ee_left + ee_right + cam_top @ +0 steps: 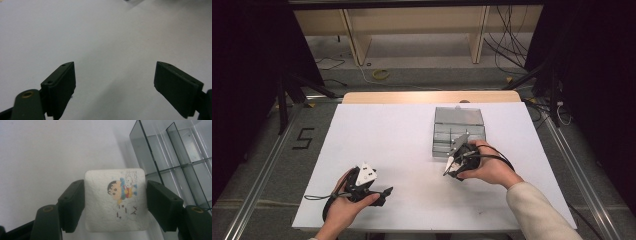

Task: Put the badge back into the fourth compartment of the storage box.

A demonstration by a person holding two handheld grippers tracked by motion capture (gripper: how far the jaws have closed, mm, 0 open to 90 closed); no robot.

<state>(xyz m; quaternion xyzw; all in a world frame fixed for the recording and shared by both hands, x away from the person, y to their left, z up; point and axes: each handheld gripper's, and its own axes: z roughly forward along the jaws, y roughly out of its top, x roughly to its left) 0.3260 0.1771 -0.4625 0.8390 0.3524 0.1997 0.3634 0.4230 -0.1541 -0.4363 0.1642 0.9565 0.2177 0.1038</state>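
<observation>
Place: a lab recording room.
Signs: black curtains around the white table, loose cables on the floor beyond it, metal rails beside it.

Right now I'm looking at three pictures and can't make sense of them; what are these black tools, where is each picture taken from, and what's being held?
No robot here: a person holds a hand tool with two black fingers in each hand. One picture looks down from above on the white table. The other two come from cameras riding on each tool.

The left gripper hangs open over bare table, holding nothing. The right gripper is shut on a small white square packet with a cartoon print, its fingers pressing both sides. Just beyond stands a clear plastic organiser box with dividers, seemingly empty.
</observation>
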